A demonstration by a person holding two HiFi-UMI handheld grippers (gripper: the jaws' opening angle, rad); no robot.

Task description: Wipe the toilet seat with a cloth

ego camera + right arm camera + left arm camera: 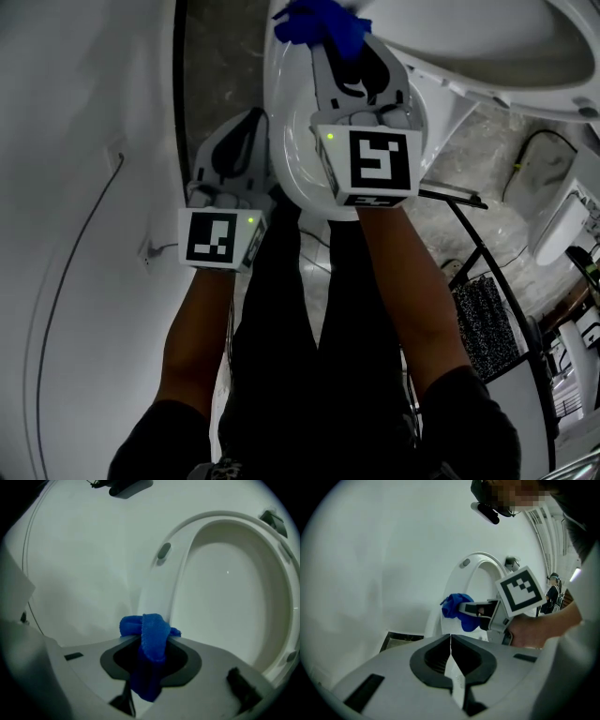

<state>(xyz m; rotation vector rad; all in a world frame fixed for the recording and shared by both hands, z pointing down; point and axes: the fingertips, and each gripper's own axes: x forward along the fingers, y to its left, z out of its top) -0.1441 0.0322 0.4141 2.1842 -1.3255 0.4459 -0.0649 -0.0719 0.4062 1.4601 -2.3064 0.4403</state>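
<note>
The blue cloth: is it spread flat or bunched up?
Bunched up: the cloth bulges as a wad between the right gripper's fingers.

White wall [84, 169] fills left side of head view, plain and smooth. Thin dark cable [66, 272] curves down it, past small wall fitting [147, 253]. Floor [220, 75] grey marbled tile, dark strip along wall foot. More marbled tile at right, beneath black metal rack [511, 281]. Dark speckled fabric [483, 323] hangs on rack. Light dim, cool, shadows soft.
</note>
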